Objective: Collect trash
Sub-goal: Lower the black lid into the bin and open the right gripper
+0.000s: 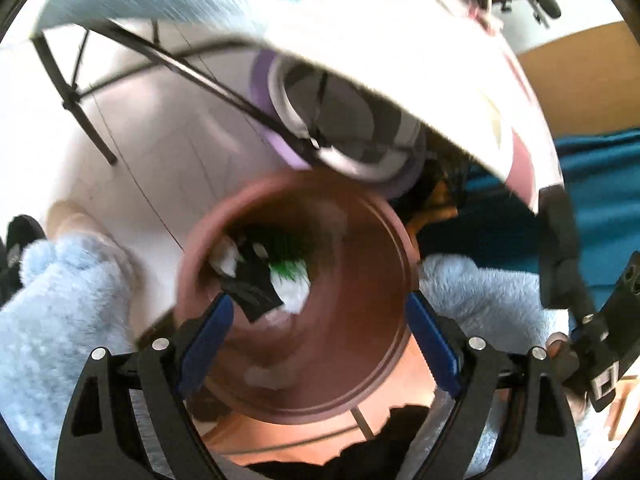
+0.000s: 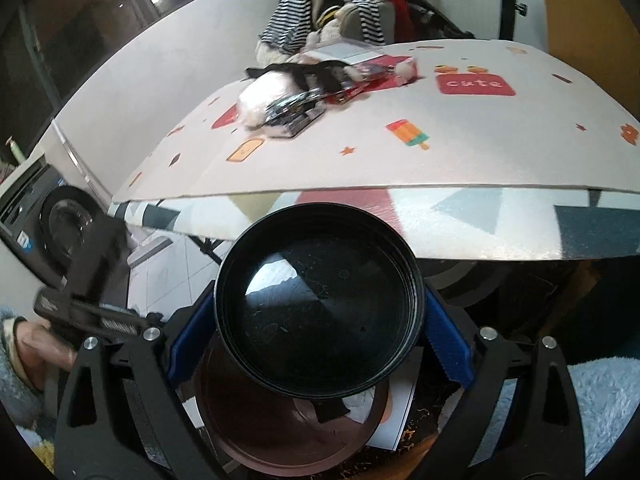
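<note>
In the left wrist view my left gripper (image 1: 318, 316) is shut on a brown round bin (image 1: 360, 360), one blue pad on each side of its wall. Inside lie white, black and green scraps of trash (image 1: 264, 276). In the right wrist view my right gripper (image 2: 318, 316) is shut on a black round lid (image 2: 318, 316), held upright just above the brown bin (image 2: 296, 444) below it. More trash, a pile of wrappers and a white bag (image 2: 296, 96), lies on the patterned table (image 2: 400, 160) farther ahead.
The table edge (image 1: 360, 60) hangs over the bin. Under it stand black folding legs (image 1: 80, 100) and a purple bin with a grey liner (image 1: 340, 120). A washing machine (image 2: 52, 220) stands left. Striped clothes and soft toys (image 2: 332, 12) sit behind the table.
</note>
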The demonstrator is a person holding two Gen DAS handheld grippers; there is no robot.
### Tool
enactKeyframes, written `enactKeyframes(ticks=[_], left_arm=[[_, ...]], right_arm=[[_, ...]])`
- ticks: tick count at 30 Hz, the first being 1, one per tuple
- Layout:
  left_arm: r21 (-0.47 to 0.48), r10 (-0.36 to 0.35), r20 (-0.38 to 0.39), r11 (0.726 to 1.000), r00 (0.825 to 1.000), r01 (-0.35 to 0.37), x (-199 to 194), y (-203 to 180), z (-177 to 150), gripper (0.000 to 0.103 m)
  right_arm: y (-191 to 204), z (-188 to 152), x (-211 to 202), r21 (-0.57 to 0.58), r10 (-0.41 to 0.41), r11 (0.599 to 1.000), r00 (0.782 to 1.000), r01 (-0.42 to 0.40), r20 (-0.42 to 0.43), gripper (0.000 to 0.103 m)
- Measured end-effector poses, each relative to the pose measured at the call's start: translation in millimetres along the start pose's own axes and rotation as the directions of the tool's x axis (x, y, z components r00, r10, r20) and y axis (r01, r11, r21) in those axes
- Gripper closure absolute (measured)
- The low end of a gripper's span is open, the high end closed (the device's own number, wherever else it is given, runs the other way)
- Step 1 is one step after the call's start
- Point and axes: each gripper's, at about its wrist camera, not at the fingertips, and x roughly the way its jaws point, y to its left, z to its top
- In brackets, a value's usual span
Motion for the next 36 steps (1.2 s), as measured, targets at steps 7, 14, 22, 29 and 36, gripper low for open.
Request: enactKeyframes(ticks=[7, 14, 22, 29, 36], left_arm=[[0.027, 0.001, 0.207, 1.0, 0.978, -0.007, -63.1, 7.0, -9.4, 0.018], [0.046, 0.046, 0.411, 0.996, 0.911, -0.071, -98.5, 7.5, -33.7, 0.018], [-0.022, 0.092, 0.508, 0.995, 0.856, -0.093, -102.8, 12.8, -47.7, 0.018], [-0.011, 0.087, 0.504, 0.996, 0.859, -0.094, -98.8, 13.2, -48.6, 0.018], [-0.04, 0.098, 0.507, 0.995, 0.856, -0.09, -99.7, 17.5, -49.2, 0.018]], right_arm=[[25.3, -12.5, 23.6, -0.107, 0.022, 0.994, 0.996, -0.031, -0.081, 0.011], [34.2, -25.4, 60.3, -0.114, 0.029, 0.992, 0.98, -0.053, -0.199, 0.011], [40.9, -38.8, 91.4, -0.122, -0.004, 0.992, 0.955, -0.034, -0.297, 0.011], [38.6, -37.7, 86.5, -0.121, -0.041, 0.993, 0.961, 0.008, -0.275, 0.006], [36.4, -24.6, 65.3, -0.13, -0.084, 0.99, 0.981, 0.062, -0.175, 0.006]])
